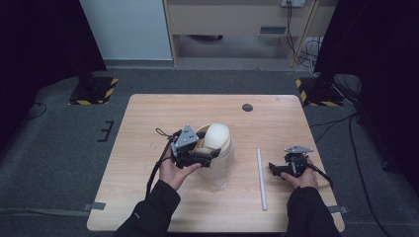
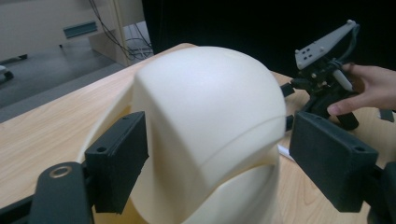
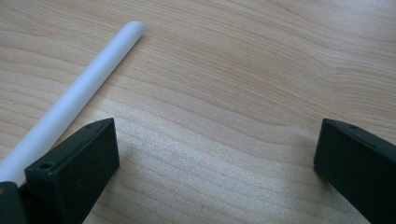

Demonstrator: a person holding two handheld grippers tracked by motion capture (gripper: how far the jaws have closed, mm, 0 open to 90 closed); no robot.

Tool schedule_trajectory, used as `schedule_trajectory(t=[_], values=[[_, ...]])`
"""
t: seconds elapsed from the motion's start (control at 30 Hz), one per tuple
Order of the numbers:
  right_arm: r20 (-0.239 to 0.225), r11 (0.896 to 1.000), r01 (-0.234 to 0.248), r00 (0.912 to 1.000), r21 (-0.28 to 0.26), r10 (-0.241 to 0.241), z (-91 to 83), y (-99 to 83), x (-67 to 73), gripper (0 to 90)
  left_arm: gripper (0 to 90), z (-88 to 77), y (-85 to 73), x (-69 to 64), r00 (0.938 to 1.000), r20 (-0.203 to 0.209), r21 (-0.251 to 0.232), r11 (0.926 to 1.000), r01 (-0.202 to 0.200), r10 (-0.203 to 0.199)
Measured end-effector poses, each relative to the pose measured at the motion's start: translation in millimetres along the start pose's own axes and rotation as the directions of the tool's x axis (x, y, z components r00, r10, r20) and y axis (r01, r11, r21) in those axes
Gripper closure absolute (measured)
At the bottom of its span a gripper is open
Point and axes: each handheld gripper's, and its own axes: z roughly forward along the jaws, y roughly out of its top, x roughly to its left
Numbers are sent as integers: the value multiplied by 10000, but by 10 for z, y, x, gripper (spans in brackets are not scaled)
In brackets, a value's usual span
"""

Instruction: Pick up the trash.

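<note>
A cream-coloured, dome-topped plastic container (image 1: 215,143) is seen near the middle of the pale wooden table (image 1: 148,123), and every other place is given from it. The left gripper (image 1: 210,157) is held against the near left side of this container, with its grey three-cornered plate tilted up beside the dome. In the left gripper view, the container (image 2: 205,130) is framed between the two black jaws, which are spread wide on either side of it. The left-hand jaw lies close against the cream wall, though contact cannot be confirmed; the right-hand jaw is kept just clear of it. The container is therefore flanked, not clamped.

To the right of the container, a long white plastic tube (image 1: 261,178) is laid flat on the table, well apart from the dome and running towards the near edge. Further right again, beyond the tube, the right gripper (image 1: 274,168) is held low over the wood by a hand. In the right gripper view its jaws are set wide apart with only bare wood grain between them, and the white tube (image 3: 79,88) is seen passing just outside the left-hand jaw, nothing being gripped.

A small dark round disc (image 1: 247,107) is set into the table behind the container, near the far edge.
</note>
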Motion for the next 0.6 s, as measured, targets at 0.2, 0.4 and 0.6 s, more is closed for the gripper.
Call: schedule_trajectory(t=[0.2, 0.4, 0.6], values=[[0, 10000, 3, 10000, -1, -3, 0, 0, 0, 5, 185, -61, 18, 45, 9998, -68, -229, 9996, 181, -183], [-4, 10000, -7, 10000, 5, 7, -1, 0, 2, 8, 192, -100, 15, 49, 9998, -84, -215, 9996, 159, -161], [123, 9999, -120, 9999, -64, 121, -33, 4, -18, 113, 199, -260, -14, 88, 9997, -204, -330, 9994, 104, -110]])
